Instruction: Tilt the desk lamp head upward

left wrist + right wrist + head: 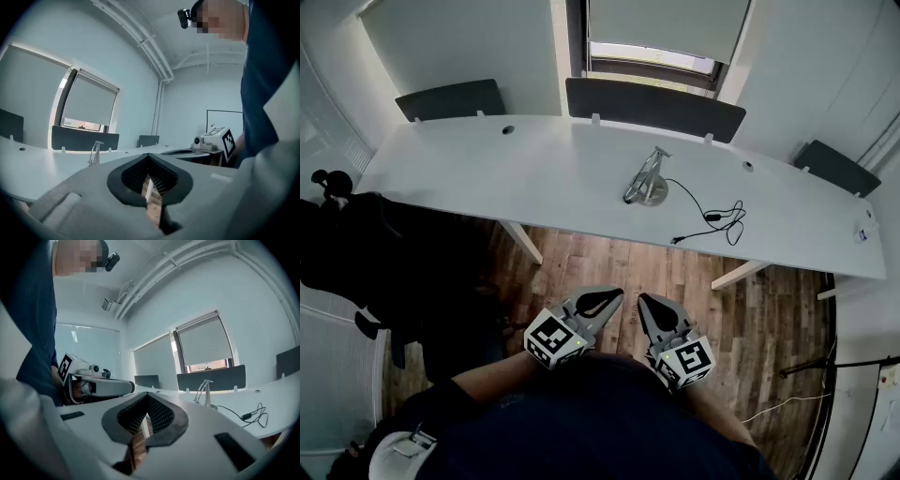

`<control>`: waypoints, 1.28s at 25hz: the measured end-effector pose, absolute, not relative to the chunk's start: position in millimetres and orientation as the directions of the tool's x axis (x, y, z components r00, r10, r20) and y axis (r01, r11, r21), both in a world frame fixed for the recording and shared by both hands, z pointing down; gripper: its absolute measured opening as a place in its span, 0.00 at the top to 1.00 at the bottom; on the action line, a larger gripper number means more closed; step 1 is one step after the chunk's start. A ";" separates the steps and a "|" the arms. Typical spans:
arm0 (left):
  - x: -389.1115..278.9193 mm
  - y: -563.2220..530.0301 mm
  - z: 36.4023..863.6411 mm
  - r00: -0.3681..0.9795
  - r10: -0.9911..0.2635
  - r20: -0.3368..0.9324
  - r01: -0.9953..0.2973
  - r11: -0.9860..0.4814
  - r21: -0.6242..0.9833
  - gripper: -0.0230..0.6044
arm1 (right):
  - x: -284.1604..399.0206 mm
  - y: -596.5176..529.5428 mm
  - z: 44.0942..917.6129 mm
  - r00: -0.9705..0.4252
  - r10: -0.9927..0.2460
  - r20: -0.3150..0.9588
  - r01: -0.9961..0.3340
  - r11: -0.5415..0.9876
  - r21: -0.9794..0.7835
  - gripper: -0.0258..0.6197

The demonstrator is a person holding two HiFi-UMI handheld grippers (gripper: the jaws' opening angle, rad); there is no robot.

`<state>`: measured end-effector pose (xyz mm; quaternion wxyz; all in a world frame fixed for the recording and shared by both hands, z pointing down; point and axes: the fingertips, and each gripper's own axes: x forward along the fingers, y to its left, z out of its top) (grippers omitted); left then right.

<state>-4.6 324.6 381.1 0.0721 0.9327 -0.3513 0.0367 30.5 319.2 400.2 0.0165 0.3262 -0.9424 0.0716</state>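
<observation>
A thin metal desk lamp (645, 179) stands on a round base near the middle of the long white desk (487, 169), its black cord (712, 220) trailing to the right. The lamp also shows small and far off in the left gripper view (95, 153) and in the right gripper view (204, 391). My left gripper (611, 298) and right gripper (647, 302) are held close to my body over the wooden floor, well short of the desk. Both are shut with nothing between the jaws.
Dark partition panels (652, 101) line the desk's far edge below a window with blinds. A black chair with dark clothing (366, 244) stands at the left. White desk legs (521, 240) rise from the wooden floor (609, 262) in front of me.
</observation>
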 end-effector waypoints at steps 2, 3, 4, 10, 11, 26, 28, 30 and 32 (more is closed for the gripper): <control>-4.3 326.1 382.6 0.750 -0.650 0.126 -0.661 -0.743 0.105 0.95 | 32.2 320.7 401.0 -0.784 -0.615 0.087 -0.621 0.772 -0.134 0.95; -4.0 326.2 382.7 0.749 -0.650 0.126 -0.662 -0.742 0.104 0.95 | 32.9 321.1 401.6 -0.784 -0.615 0.089 -0.621 0.772 -0.136 0.95; -3.8 325.8 382.4 0.748 -0.652 0.123 -0.663 -0.742 0.100 0.95 | 33.3 321.3 402.0 -0.784 -0.614 0.088 -0.620 0.773 -0.136 0.95; -2.6 325.8 385.2 0.743 -0.656 0.129 -0.668 -0.736 0.104 0.95 | 32.5 322.9 402.0 -0.789 -0.607 0.092 -0.614 0.775 -0.152 0.95; -1.6 325.9 384.7 0.743 -0.657 0.128 -0.669 -0.735 0.109 0.95 | 32.7 322.9 403.1 -0.791 -0.605 0.093 -0.612 0.776 -0.151 0.95; 26.2 305.6 389.4 0.703 -0.698 0.135 -0.711 -0.698 0.086 0.95 | 65.6 305.9 415.8 -0.813 -0.577 0.072 -0.580 0.794 -0.184 0.94; 30.1 301.3 392.3 0.686 -0.715 0.135 -0.727 -0.679 0.101 0.95 | 70.4 301.6 419.3 -0.817 -0.572 0.077 -0.575 0.793 -0.202 0.94; 32.7 295.9 395.4 0.671 -0.729 0.134 -0.741 -0.662 0.111 0.95 | 74.5 297.1 422.2 -0.820 -0.567 0.084 -0.570 0.794 -0.210 0.94; 34.0 290.4 397.7 0.665 -0.735 0.135 -0.747 -0.655 0.110 0.95 | 78.1 292.4 425.0 -0.823 -0.561 0.089 -0.566 0.799 -0.205 0.94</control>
